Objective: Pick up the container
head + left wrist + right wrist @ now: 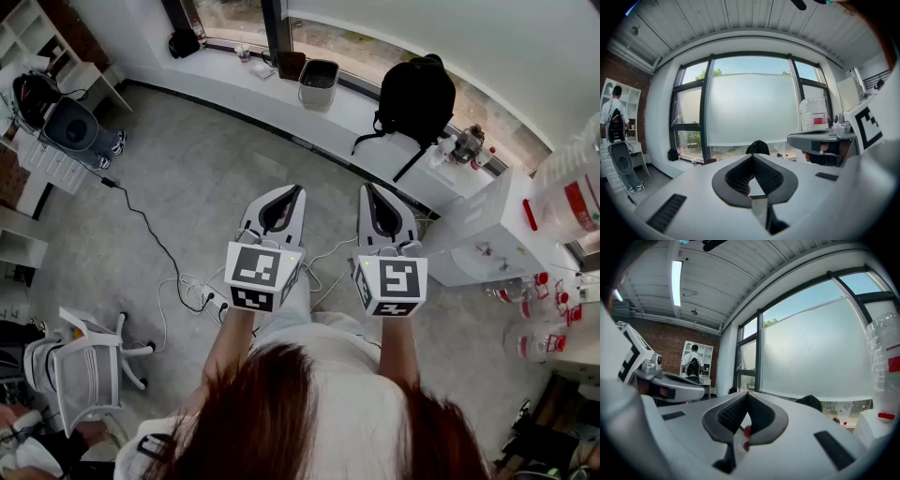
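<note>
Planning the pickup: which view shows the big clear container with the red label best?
Left gripper view: the container shows nearly whole, though small. The head view and right gripper view cut it off at their right edges.

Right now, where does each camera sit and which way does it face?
Head view: on the person's head, aimed steeply down at the floor; shows hair, forearms, left gripper and right gripper.
Left gripper view: on the left gripper, looking along its shut jaws at the window; right gripper shows at right.
Right gripper view: on the right gripper, along its shut jaws, same window; left gripper shows at left.
Shared: all three show the black backpack by the window.
</note>
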{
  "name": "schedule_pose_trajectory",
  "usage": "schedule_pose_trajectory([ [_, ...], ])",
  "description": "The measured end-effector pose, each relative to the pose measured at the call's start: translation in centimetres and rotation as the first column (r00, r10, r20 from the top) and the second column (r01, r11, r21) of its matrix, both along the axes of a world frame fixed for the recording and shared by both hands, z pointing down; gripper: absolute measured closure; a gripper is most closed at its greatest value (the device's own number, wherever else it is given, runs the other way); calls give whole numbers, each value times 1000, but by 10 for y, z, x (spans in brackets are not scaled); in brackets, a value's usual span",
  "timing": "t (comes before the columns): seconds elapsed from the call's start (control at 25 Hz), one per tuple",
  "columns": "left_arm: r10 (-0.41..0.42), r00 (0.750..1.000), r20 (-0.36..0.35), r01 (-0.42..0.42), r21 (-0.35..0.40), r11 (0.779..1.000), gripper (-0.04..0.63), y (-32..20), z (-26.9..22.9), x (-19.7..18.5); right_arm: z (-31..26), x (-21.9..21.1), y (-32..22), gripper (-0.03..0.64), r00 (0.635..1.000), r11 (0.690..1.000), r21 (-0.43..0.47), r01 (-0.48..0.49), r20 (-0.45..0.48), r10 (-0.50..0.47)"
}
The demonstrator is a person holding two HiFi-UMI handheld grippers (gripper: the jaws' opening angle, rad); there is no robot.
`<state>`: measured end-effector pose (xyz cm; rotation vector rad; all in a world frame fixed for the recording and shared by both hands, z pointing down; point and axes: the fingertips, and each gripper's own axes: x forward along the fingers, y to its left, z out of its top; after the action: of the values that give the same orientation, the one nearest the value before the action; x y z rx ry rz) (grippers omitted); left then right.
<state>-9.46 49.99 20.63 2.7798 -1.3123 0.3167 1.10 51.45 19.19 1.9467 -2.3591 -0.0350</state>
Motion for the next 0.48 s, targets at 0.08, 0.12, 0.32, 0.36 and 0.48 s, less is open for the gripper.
schedule_pose_trajectory([
  [0.08, -5, 1000, 1, 5, -1, 1000, 580, -6, 1, -2, 0, -1, -5, 592, 1000, 1000, -1, 2, 2, -2],
  [0.12, -8, 1000, 3, 8, -3, 1000, 580, -9, 2, -3, 0, -1, -7, 592, 1000, 1000, -3, 6, 5, -6],
  [0.32, -24, 1000, 11, 25, -21, 999, 580, -23, 9, -6, 8, -2, -19, 592, 999, 999, -21, 25, 24, -25],
  [0.36, -26, 1000, 12, 26, -23, 999, 580, -26, 10, -6, 9, -3, -23, 592, 999, 999, -25, 27, 27, -26],
  [0.48, -30, 999, 14, 30, -28, 999, 580, -39, 12, -6, 10, -3, -35, 592, 998, 999, -26, 36, 46, -34],
])
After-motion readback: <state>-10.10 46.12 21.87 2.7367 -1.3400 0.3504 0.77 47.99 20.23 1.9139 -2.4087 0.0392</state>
